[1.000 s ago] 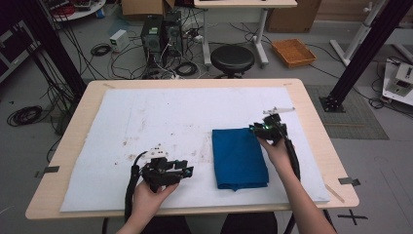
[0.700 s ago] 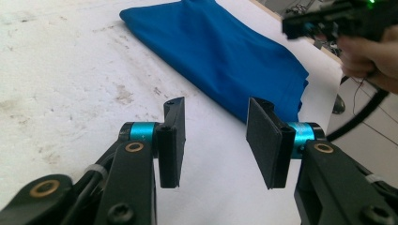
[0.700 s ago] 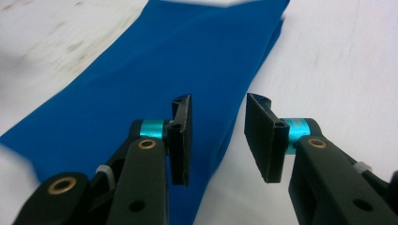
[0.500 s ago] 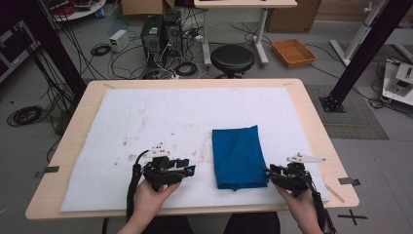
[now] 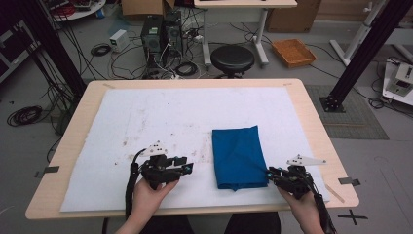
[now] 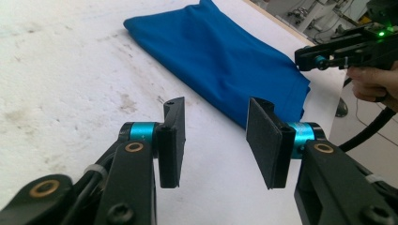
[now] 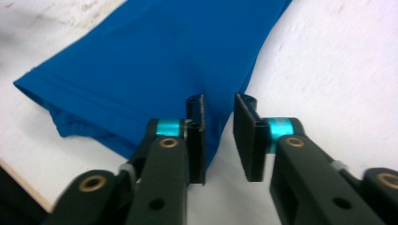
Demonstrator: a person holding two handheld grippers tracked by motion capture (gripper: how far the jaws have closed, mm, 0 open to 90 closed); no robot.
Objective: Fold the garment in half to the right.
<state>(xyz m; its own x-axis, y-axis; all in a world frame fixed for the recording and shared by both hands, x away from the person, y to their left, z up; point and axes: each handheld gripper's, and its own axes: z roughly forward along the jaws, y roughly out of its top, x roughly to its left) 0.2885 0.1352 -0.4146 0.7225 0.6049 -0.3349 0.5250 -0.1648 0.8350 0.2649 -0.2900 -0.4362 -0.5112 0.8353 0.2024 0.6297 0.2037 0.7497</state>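
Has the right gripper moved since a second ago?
Yes. The right gripper has come from the far right edge of the folded blue cloth toward the person, to its near right corner. Its jaws have just been closing, with a gap showing between the pads.

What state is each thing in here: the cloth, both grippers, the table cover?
Blue cloth: folded, flat on the cover.
Left gripper: open, empty, beside the cloth.
Right gripper: jaws just closing, gap between pads, at the cloth's near corner.
White cover: spread flat, stained.
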